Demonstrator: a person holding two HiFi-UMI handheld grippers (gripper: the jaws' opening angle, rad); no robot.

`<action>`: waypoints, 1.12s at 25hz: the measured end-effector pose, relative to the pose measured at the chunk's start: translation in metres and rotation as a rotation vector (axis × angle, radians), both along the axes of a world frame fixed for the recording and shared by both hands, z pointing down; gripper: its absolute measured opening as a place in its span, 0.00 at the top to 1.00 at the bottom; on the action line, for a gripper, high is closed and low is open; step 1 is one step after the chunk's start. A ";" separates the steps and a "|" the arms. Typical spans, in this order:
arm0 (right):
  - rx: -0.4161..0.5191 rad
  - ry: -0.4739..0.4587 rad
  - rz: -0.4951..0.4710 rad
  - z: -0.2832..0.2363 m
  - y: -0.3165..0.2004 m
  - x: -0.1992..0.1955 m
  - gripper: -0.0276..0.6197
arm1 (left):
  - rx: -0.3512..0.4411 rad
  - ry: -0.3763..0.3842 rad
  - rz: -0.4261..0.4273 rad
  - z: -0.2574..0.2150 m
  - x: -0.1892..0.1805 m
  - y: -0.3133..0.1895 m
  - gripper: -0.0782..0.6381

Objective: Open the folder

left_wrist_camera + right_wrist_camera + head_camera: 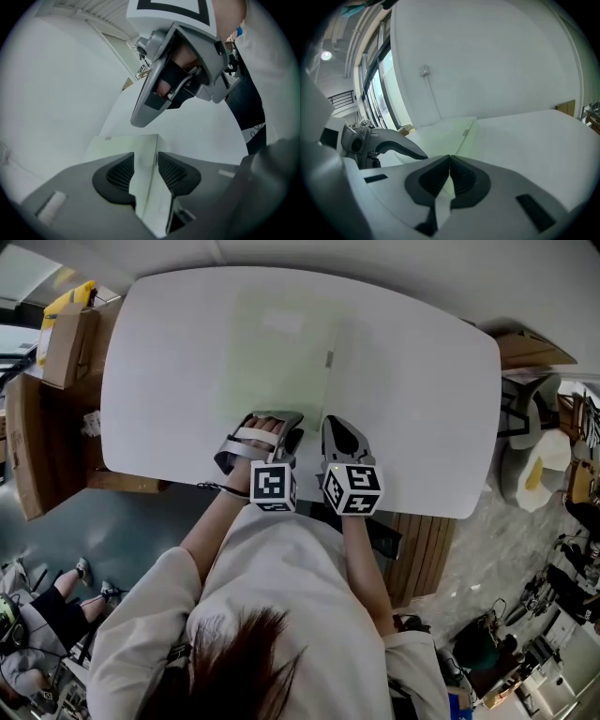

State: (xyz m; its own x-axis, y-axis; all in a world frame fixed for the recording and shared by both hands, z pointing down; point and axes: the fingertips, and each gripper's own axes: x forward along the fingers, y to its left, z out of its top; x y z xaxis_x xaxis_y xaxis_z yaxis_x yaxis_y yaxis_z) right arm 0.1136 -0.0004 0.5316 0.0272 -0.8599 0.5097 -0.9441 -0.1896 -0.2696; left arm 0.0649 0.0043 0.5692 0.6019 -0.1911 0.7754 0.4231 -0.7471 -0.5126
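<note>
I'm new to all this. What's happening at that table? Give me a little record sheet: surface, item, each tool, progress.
Surface: white table
Item: pale green translucent plastic folder, lying flat on the table
Left gripper: open; the folder's near edge stands between the jaws, pads not pressing
Right gripper: jaws together, apparently pinching a thin edge of the folder
Who: a person holds both tools side by side at the folder's near edge
Progress: cover not yet swung open
</note>
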 end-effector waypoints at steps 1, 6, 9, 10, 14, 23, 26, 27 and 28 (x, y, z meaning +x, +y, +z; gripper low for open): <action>-0.012 0.000 0.002 0.002 0.001 -0.002 0.95 | -0.002 0.002 -0.004 0.000 0.001 0.000 0.69; -0.063 -0.001 0.010 0.012 0.006 -0.008 0.95 | -0.031 0.007 -0.018 -0.002 0.003 -0.001 0.69; -0.082 -0.005 0.003 0.018 0.008 -0.012 0.95 | -0.036 0.011 -0.021 -0.005 0.003 -0.002 0.69; -0.087 -0.006 0.000 0.020 0.008 -0.013 0.95 | -0.036 0.013 -0.020 -0.005 0.003 -0.002 0.69; -0.095 -0.001 -0.005 0.023 0.009 -0.016 0.95 | -0.021 0.016 -0.013 -0.006 0.003 -0.002 0.69; -0.106 0.029 -0.019 0.024 0.008 -0.017 0.95 | -0.020 0.033 -0.039 -0.012 0.001 -0.005 0.68; -0.107 0.027 -0.017 0.024 0.008 -0.018 0.95 | -0.009 0.033 -0.038 -0.011 0.000 -0.005 0.68; -0.107 0.027 -0.017 0.024 0.008 -0.018 0.95 | -0.001 0.032 -0.038 -0.010 0.000 -0.005 0.68; -0.108 0.027 -0.016 0.024 0.007 -0.018 0.95 | 0.010 0.034 -0.036 -0.009 0.000 -0.005 0.68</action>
